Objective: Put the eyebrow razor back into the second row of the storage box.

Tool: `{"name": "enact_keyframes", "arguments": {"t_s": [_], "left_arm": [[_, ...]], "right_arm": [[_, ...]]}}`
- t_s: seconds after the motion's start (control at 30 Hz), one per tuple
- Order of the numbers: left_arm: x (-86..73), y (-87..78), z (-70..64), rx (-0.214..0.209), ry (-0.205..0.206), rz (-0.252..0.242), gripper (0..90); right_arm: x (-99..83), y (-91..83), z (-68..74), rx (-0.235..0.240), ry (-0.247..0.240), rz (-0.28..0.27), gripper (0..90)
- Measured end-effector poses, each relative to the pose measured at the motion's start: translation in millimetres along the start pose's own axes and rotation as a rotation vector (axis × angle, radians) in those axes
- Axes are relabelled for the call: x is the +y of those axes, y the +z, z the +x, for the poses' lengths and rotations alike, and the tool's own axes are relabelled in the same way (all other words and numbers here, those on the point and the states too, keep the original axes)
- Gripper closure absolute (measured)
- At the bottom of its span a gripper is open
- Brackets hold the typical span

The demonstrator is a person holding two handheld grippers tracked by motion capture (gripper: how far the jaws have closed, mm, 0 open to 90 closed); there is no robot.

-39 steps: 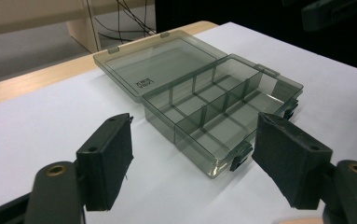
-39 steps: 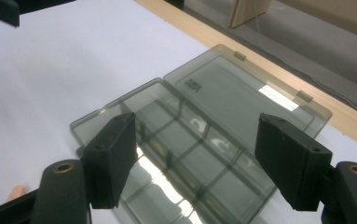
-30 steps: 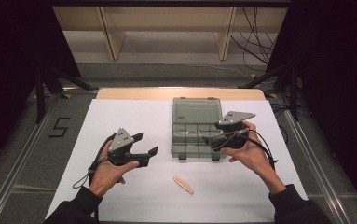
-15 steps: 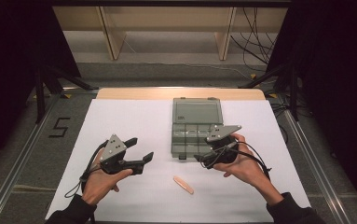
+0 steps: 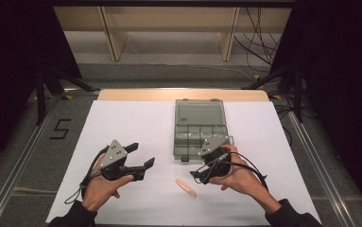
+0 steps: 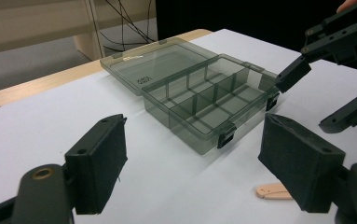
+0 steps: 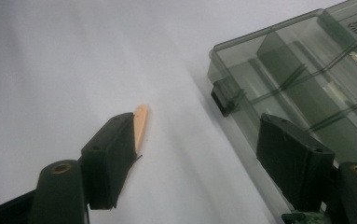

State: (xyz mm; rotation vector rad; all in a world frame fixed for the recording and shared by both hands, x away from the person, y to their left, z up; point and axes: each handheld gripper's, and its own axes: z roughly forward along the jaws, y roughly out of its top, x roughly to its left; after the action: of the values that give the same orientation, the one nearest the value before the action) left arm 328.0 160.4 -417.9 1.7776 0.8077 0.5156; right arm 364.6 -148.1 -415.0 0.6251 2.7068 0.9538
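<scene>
A smoky clear compartment box [image 5: 200, 137] lies open mid-table with its lid [image 5: 200, 112] folded flat behind it; its cells look empty. A small peach-coloured stick [image 5: 186, 187] lies on the white sheet in front of the box. My right gripper [image 5: 197, 176] hovers open just right of the stick, with the jaws pointing down-left. In the right gripper view the stick [image 7: 140, 123] lies beyond the left pad [image 7: 111, 158], and the box [image 7: 306, 84] is at the right. My left gripper [image 5: 142, 154] is open and holds nothing, left of the box and aimed at it [image 6: 199, 98].
A white sheet [image 5: 122, 123] covers the table, with a bare wooden strip [image 5: 183, 94] along the far edge. Metal rails run along both sides, and cables lie on the floor behind. The right gripper [image 6: 318, 98] shows open at the right of the left gripper view, above the stick [image 6: 271, 191].
My right gripper has come away from the box's front right corner, moving nearer and leftward to the stick. The left gripper has drifted slightly toward the front edge.
</scene>
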Motion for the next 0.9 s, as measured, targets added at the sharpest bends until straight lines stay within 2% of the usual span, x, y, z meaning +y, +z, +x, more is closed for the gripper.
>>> {"name": "enact_keyframes", "arguments": {"t_s": [0.07,0.13,0.33,0.37,0.9], "left_arm": [[-0.5,-0.7,-0.3,0.003,0.003,0.004,21.9],[-2.5,-1.2,-0.5,-0.002,0.006,-0.003,21.6],[-2.2,-2.1,-1.8,-0.002,0.015,-0.012,20.8],[-2.5,-2.0,-2.8,-0.002,0.005,-0.012,20.8],[-2.7,-0.7,-4.0,-0.004,0.012,-0.013,20.8]], "right_arm": [[0.5,1.5,1.7,0.003,0.001,0.003,29.4],[2.1,5.5,5.2,0.026,-0.017,0.035,29.8],[1.2,18.7,14.0,0.058,-0.05,0.108,30.5],[1.1,20.9,15.1,0.063,-0.056,0.115,30.7],[2.0,48.0,30.3,0.115,-0.075,0.243,40.8]]}}
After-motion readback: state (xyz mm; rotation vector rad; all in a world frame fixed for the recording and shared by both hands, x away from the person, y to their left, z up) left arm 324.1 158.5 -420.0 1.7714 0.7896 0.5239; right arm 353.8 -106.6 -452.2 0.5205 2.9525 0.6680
